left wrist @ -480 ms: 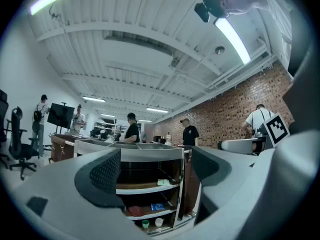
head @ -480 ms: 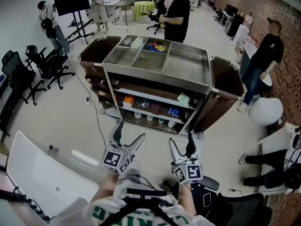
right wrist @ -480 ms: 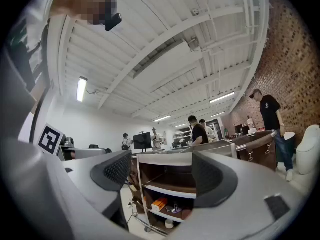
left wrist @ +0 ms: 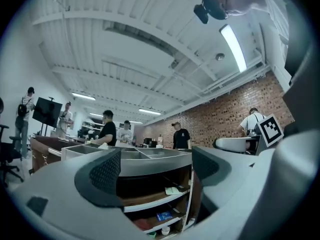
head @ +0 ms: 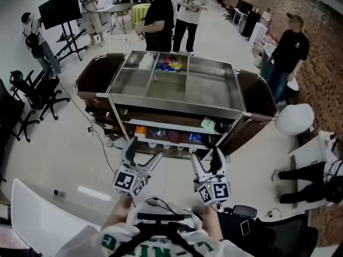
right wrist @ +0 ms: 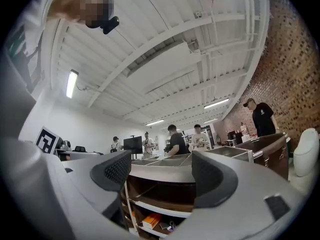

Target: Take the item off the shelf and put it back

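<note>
A pale, glossy floor [head: 64, 149] runs through a large open room. A red brick wall [head: 321, 31] closes the right side, and the left wall [right wrist: 90, 129] is white. Black office chairs [head: 37, 90] stand at the left, with a dark screen on a stand [head: 60, 8] farther back. A table under a yellow-green cloth [head: 140, 9] sits at the far end. Strip lights [left wrist: 232, 41] hang from the white ribbed ceiling [left wrist: 125, 49].

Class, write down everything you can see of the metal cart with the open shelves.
The cart stands on the pale floor. It looks steel-grey, and its top tray is split into shallow compartments; one at the back holds colourful small items. Dark brown bins flank both ends. Below, open shelves carry an orange box, a pale green packet and a blue packet.
</note>
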A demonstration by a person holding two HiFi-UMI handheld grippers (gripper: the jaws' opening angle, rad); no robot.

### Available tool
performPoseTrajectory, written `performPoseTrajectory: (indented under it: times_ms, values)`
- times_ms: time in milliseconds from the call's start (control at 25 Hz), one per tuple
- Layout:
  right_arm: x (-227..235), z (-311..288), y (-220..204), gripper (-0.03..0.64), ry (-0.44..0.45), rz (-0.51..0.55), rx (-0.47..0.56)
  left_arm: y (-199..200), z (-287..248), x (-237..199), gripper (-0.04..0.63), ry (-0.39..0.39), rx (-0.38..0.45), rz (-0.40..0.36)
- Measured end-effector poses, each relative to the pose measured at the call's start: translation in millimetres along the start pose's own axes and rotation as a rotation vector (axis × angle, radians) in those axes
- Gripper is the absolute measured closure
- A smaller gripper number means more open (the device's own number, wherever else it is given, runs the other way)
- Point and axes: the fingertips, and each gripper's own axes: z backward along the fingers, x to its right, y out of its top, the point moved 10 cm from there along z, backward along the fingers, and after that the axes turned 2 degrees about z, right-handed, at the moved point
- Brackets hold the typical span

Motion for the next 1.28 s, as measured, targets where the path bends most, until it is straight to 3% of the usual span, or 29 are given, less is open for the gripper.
performPoseTrajectory:
  times_ms: [320,720,1080,1280]
  values:
    - [5.7,-9.1,-0.1,0.229,-0.060,0.043,-0.021,-8.5,-27.7,-38.3,0.175,-0.040,-0.009,0.043]
    - [57.1,9.0,-16.2,0.229,-0.051,0.034,-0.083,-29.2,-68.6,-2.5,0.175,-0.072,-0.029,0.027]
    - [84.9,-2.9,-18.4,0.230,0.012,0.067,-0.112,-30.0,-89.9,14.1,0.175,-0.044,-0.015,0.027]
    - [94.5,8.8,-22.9,0.230,-0.006,0.074,-0.124,-33.8,-103.2,28.2,0.175,-0.082,-0.020,0.026]
